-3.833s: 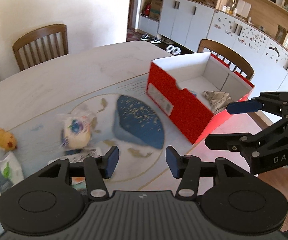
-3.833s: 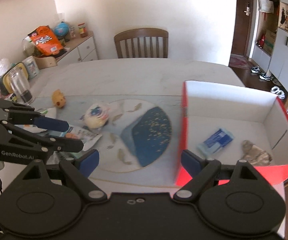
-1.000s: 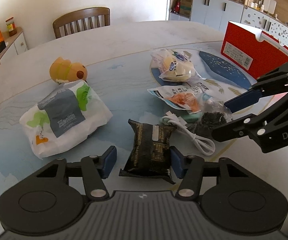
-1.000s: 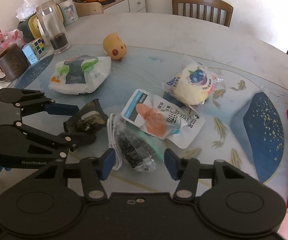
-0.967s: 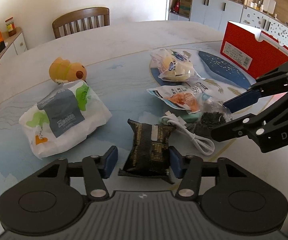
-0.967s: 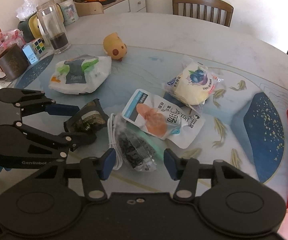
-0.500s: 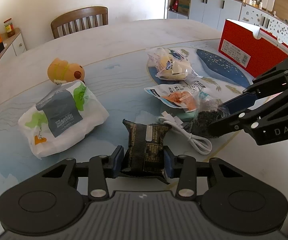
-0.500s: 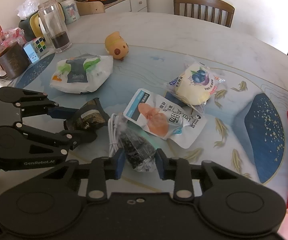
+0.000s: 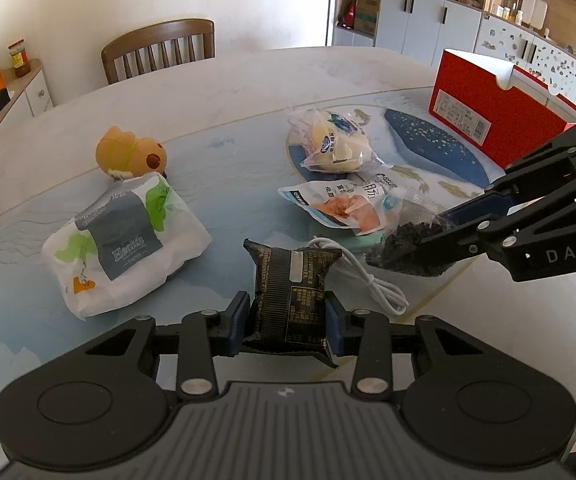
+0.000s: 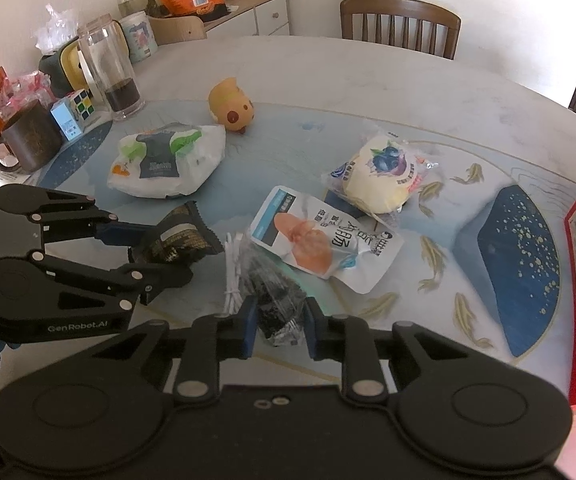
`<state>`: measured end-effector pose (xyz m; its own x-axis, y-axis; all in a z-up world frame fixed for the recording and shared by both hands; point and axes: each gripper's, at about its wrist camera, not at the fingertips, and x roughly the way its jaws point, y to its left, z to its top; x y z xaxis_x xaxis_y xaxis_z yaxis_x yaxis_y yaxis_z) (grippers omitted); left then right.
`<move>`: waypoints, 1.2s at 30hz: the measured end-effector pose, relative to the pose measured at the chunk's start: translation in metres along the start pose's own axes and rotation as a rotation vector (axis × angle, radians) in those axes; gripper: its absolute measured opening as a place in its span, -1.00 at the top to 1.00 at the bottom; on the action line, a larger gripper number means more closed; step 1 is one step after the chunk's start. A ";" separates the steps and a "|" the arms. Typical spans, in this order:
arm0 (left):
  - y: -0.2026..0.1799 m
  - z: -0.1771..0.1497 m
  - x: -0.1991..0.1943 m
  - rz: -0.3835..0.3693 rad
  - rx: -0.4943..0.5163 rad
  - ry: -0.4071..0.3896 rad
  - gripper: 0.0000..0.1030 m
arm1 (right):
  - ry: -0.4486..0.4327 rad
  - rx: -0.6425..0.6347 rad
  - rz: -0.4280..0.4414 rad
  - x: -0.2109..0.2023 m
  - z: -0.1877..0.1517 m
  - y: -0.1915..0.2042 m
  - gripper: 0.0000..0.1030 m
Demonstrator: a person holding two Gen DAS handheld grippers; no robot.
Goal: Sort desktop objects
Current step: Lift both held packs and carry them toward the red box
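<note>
My left gripper (image 9: pixel 290 326) is shut on a black and gold snack packet (image 9: pixel 290 284), which also shows in the right wrist view (image 10: pixel 176 240). My right gripper (image 10: pixel 278 326) is shut on a clear bag of dark bits (image 10: pixel 274 292), seen in the left wrist view (image 9: pixel 404 244) too. Both packets are at the table surface. A white cable (image 9: pixel 372 284) lies between them. Beyond lie a chicken-foot pouch (image 10: pixel 320 236), a blueberry bun (image 10: pixel 384 172), a white tissue pack (image 9: pixel 124 240) and an orange toy (image 9: pixel 130 154). The red box (image 9: pixel 484 108) stands at the right.
A dark mug (image 10: pixel 28 140), a cube puzzle (image 10: pixel 78 106) and a tall glass (image 10: pixel 112 76) stand at the table's left edge. Wooden chairs (image 10: pixel 400 26) stand behind the table. The table's near edge is just under both grippers.
Both grippers came from the red box to the pile. Within the last second each closed its fingers, the left on the black packet, the right on the clear bag.
</note>
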<state>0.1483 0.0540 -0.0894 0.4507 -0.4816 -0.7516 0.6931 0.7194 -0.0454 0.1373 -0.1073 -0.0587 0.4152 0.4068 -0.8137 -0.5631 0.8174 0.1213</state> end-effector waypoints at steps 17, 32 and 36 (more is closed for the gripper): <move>-0.012 0.003 -0.025 -0.005 -0.019 -0.015 0.28 | -0.037 0.053 -0.009 -0.028 -0.008 -0.011 0.56; -0.040 0.019 -0.051 -0.067 -0.004 -0.032 0.28 | -0.123 0.089 -0.037 -0.078 -0.017 -0.027 0.55; -0.051 0.026 -0.057 -0.078 0.011 -0.037 0.28 | -0.143 0.105 -0.042 -0.091 -0.021 -0.032 0.55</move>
<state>0.1022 0.0313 -0.0272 0.4150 -0.5544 -0.7214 0.7331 0.6734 -0.0958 0.1029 -0.1793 -0.0007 0.5385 0.4189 -0.7312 -0.4685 0.8701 0.1534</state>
